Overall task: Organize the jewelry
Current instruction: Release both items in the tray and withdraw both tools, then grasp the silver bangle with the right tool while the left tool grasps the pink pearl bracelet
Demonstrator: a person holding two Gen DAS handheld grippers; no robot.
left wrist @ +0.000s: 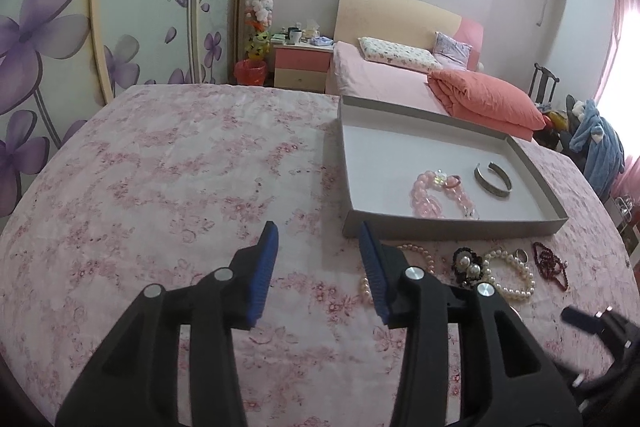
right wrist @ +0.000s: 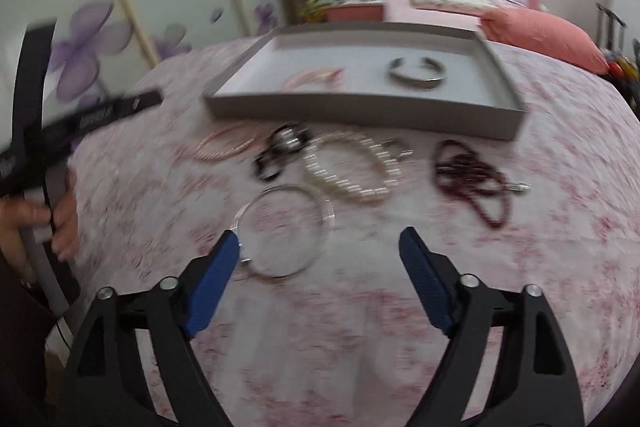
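**Open grippers above scattered jewelry, tray partly filled**

The right gripper [right wrist: 320, 247] hangs over a floral tablecloth [right wrist: 560, 227] with its blue jaws spread wide and nothing between them. Its left pad sits at the near rim of a clear bangle [right wrist: 286, 229]; whether it touches cannot be told through the motion blur. Beyond the bangle lie a white pearl strand [right wrist: 348, 167], a black beaded piece [right wrist: 280, 147], a pinkish strand [right wrist: 224, 147] and a dark red bead necklace [right wrist: 472, 179]. Farther on, a shallow grey tray [right wrist: 360, 113] holds a silver cuff [right wrist: 418, 73] and a pink bead bracelet [left wrist: 430, 193].

The left gripper [left wrist: 318, 245] is partly open and empty, poised over bare cloth just left of the tray's near corner.

Risks, as a judgement: the smooth, thin bangle may slip or skid away if the pads close off-centre. The loose strands lie close together, so a grab could snag a neighbour or the cloth and drag it along.
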